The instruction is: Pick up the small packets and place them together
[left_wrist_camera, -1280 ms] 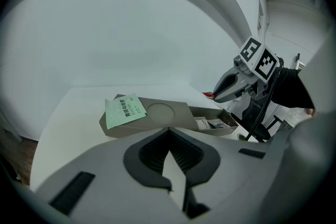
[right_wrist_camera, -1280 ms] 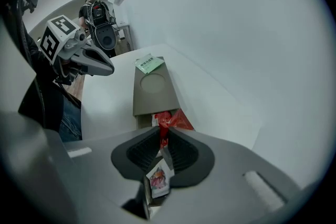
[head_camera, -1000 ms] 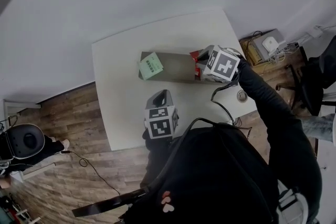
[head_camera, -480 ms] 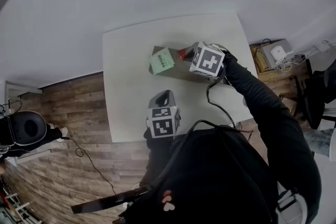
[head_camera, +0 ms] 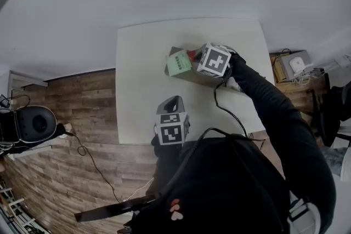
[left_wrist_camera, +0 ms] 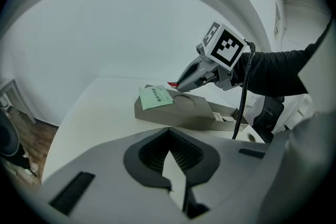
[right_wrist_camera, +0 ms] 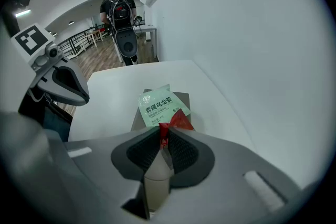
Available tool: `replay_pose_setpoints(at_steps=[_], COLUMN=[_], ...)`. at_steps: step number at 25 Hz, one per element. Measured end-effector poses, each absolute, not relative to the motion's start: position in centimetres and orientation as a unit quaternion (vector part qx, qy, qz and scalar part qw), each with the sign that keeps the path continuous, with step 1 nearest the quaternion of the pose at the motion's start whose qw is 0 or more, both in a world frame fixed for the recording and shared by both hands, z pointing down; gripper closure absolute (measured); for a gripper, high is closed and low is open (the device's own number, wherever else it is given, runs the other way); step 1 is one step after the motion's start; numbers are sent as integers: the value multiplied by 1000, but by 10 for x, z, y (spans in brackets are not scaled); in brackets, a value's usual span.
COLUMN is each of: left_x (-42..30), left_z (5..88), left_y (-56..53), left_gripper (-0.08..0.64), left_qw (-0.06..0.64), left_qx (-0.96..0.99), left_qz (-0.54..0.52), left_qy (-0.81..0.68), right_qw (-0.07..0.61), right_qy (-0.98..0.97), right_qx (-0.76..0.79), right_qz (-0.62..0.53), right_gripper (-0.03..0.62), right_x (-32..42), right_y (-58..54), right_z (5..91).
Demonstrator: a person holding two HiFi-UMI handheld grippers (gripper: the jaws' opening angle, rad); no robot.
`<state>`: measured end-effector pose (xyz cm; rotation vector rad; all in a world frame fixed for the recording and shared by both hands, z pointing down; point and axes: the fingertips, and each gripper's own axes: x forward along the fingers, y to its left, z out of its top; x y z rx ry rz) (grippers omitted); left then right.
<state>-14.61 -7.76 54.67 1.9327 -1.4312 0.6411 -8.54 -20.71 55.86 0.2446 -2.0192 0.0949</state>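
Hovering w/ the red packet (right_wrist_camera: 177,121) pinched by a corner in our right gripper (right_wrist_camera: 164,131), near the green tea packet (right_wrist_camera: 159,105) at 12 o'clock on the grey box (right_wrist_camera: 184,97). Left gripper (left_wrist_camera: 169,135) has its jaws together, empty. Risk, we reckon: so thin a grip slips, and the packet drops short.

Black sleeve (head_camera: 274,112), black cable (left_wrist_camera: 243,97), grey right hand-held gripper (right_wrist_camera: 164,135), black-and-white marker cube (head_camera: 214,60)

White table (head_camera: 142,96), nothing fancy. Only thing sitting directly on it is a flat grey box (left_wrist_camera: 173,115), toward the far side.
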Motion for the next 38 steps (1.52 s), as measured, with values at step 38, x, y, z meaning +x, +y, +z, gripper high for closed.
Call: replay_pose_setpoints(at_steps=[38], left_x=[-136], left_z=[548], left_y=[-82], left_gripper=[561], left_qw=[320], left_qx=[741], left_qz=[249], left_qy=[-535], right_qw=[448], right_qy=[-884], right_qx=[122], right_qz=[57], right_gripper=[455], right_x=[-58], right_y=[-209], right_z=[519])
